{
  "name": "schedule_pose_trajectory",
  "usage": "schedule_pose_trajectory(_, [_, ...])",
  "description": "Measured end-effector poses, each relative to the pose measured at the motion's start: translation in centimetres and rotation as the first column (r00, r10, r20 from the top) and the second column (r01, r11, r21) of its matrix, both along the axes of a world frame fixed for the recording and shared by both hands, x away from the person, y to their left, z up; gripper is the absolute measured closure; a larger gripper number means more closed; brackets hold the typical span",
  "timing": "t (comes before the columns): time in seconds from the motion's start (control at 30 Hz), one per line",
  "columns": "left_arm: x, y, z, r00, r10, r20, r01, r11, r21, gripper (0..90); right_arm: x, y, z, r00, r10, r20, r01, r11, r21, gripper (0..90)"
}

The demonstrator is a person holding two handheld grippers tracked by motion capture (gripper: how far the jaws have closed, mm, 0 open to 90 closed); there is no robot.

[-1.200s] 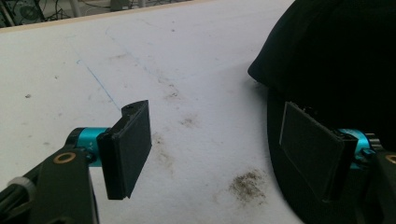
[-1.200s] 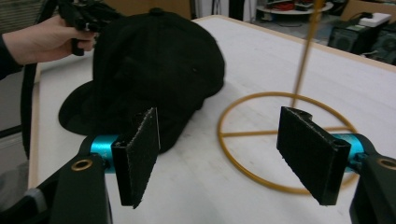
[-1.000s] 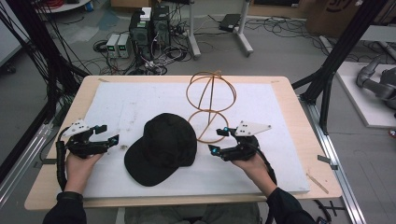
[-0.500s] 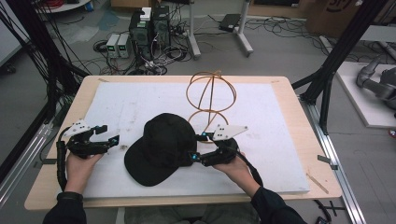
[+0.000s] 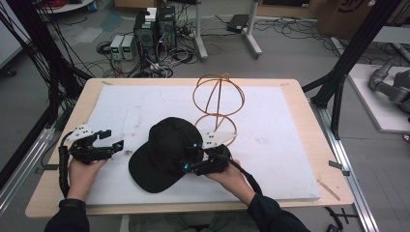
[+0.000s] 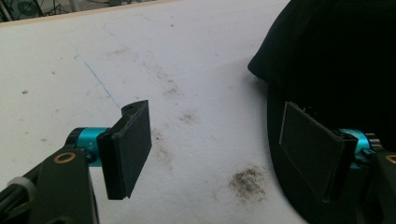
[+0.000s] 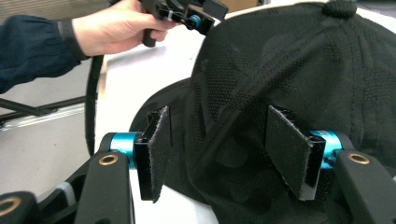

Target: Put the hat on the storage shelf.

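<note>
Cap [image 5: 167, 152] looks light, soft, floppy fabric, so your spread right gripper [image 7: 217, 151], straddling the crown, should pinch a fold; left gripper [image 6: 219, 151] spread, empty.

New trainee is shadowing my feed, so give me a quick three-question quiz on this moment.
1. True or false: the right gripper has clamped shut on the black fabric baseball cap.
2. What stands behind the cap on the white foam-covered table? A) copper-coloured wire globe stand B) glass vase C) cardboard box
3. Fill in: the left gripper hovers with jaws ____, beside the cap's brim.

Key: 1 false, the jaws are open, straddling the cap's crown. 2 A, the wire stand. 3 open.
</note>
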State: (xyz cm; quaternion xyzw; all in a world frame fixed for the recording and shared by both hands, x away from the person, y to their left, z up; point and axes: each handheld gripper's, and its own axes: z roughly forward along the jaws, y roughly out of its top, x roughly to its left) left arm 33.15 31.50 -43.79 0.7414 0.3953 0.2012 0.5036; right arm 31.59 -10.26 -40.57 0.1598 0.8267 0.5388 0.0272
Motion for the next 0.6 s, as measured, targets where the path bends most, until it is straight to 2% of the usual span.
schedule_pose_trajectory(0.13, [0.01, -0.03, -0.01, 1.0000, 0.000, -0.001, 0.000, 1.0000, 0.004, 25.1, 0.26, 0.52, -0.13, 0.9995, -0.008, -0.031, 0.007, 0.9999, -0.013, 45.4])
schedule_pose_trajectory(0.3, [0.02, -0.11, -0.03, 1.0000, -0.001, -0.003, 0.001, 0.9999, 0.015, 25.0, 0.42, 0.85, -0.24, 0.9990, -0.019, -0.041, 0.018, 0.9995, -0.027, 49.5])
schedule_pose_trajectory(0.33, [0.03, -0.13, -0.03, 1.0000, -0.002, -0.003, 0.002, 0.9999, 0.017, 25.0, 0.44, 0.91, -0.27, 0.9988, -0.026, -0.040, 0.025, 0.9992, -0.031, 53.4])
schedule_pose_trajectory(0.37, [0.04, -0.18, -0.05, 1.0000, -0.002, -0.003, 0.002, 0.9999, 0.016, 25.0, 0.44, 0.91, -0.27, 0.9988, -0.026, -0.040, 0.025, 0.9992, -0.031, 53.4])
schedule_pose_trajectory(0.4, [0.05, -0.23, -0.07, 1.0000, -0.002, -0.006, 0.002, 0.9997, 0.023, 25.1, 0.58, 0.86, -0.30, 0.9985, -0.031, -0.046, 0.030, 0.9992, -0.028, 59.2])
schedule_pose_trajectory(0.5, [0.06, -0.33, -0.09, 1.0000, -0.001, -0.009, 0.002, 0.9994, 0.034, 25.1, 0.70, 0.88, -0.35, 0.9986, -0.029, -0.044, 0.028, 0.9992, -0.029, 63.1])
schedule_pose_trajectory(0.6, [0.08, -0.39, -0.11, 1.0000, 0.000, -0.010, 0.000, 0.9995, 0.031, 25.1, 0.71, 0.92, -0.38, 0.9984, -0.030, -0.048, 0.029, 0.9992, -0.029, 63.2])
